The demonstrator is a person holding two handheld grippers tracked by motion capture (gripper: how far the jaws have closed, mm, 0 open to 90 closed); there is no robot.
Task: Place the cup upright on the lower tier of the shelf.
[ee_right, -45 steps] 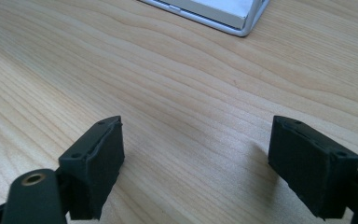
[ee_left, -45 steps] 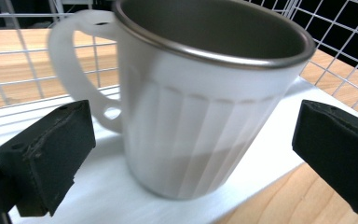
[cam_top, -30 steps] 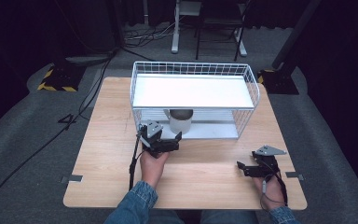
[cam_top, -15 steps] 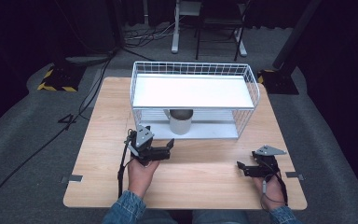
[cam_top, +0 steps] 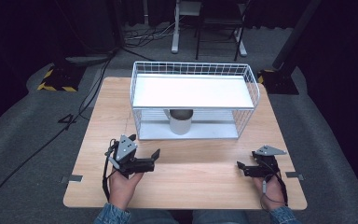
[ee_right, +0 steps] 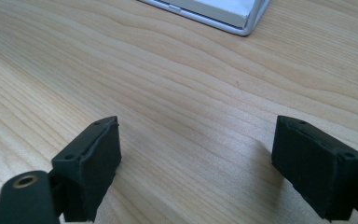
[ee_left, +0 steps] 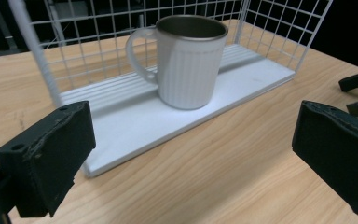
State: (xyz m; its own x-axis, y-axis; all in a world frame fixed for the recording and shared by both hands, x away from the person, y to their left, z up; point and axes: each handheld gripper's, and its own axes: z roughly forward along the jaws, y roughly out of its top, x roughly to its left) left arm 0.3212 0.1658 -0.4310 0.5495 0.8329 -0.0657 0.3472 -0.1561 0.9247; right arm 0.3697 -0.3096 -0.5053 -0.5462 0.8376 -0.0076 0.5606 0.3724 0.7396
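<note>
White ribbed metal mug (ee_left: 191, 60) stands upright on lower shelf of white wire rack (cam_top: 193, 70), on light wooden table (cam_top: 196, 177). Left gripper (cam_top: 153, 160) and right gripper (cam_top: 240, 167) both spread wide, empty, near front edge.

Dark room — grey carpet (cam_top: 23, 140)

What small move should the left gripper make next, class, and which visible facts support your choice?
Probably ease the left gripper forward toward the mug. Its jaws stand wide open and empty, aimed at the mug, which stands upright on the lower shelf of the wire rack, its open front facing the gripper.
</note>
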